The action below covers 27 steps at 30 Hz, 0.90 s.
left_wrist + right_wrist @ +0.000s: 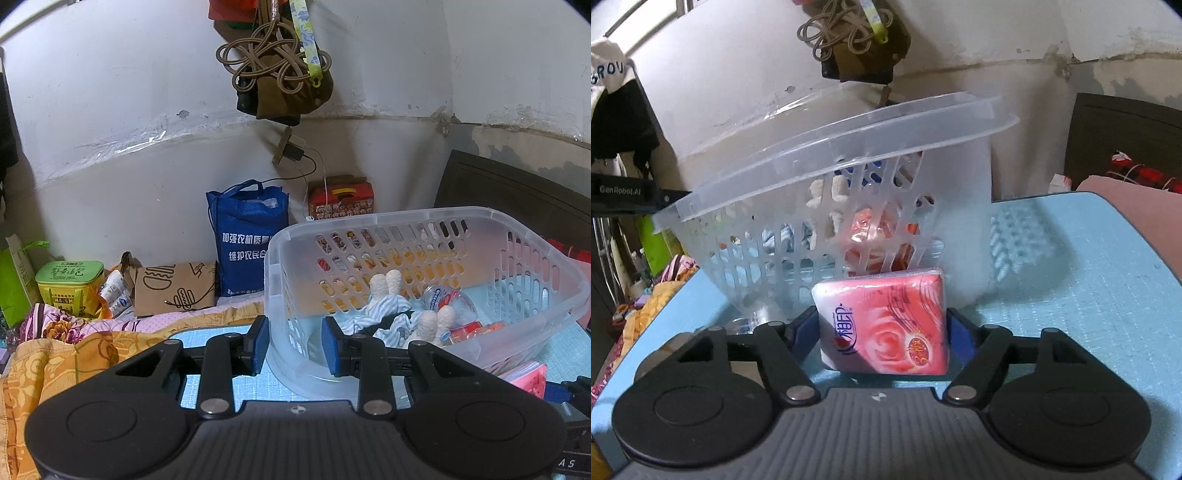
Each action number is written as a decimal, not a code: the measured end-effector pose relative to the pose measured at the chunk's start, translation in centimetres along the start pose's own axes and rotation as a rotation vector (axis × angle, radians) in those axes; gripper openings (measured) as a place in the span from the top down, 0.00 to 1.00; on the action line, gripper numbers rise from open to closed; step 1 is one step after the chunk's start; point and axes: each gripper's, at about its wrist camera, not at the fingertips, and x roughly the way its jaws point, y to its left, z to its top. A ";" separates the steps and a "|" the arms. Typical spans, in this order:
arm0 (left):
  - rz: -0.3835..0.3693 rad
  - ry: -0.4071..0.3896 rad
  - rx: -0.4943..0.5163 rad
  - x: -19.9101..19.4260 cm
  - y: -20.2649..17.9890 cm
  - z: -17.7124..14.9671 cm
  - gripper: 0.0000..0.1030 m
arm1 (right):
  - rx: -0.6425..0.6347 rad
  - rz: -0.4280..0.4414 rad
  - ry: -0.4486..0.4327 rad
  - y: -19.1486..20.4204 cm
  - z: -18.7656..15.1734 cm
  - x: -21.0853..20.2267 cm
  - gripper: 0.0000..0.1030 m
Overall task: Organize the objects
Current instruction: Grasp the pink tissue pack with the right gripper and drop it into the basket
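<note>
The pink tissue pack [884,326] sits between the right gripper's [882,328] jaws, touching both; the left gripper's [294,341] jaws grip the basket [424,218] wall.

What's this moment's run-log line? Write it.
left gripper: shut on basket wall | right gripper: shut on pack | basket: tilted | pack: outside basket

Basket [820,184] contents blurred behind lattice

One basket [480,229] on the surface [1071,295]. One tissue pack [886,325] at its near side. Inside: one bottle [448,301], two pairs of white socks [386,282], one striped cloth [388,314].
</note>
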 end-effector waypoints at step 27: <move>0.006 -0.001 0.004 0.1 -0.2 0.1 0.66 | -0.057 0.012 -0.333 1.1 1.9 -10.5 0.29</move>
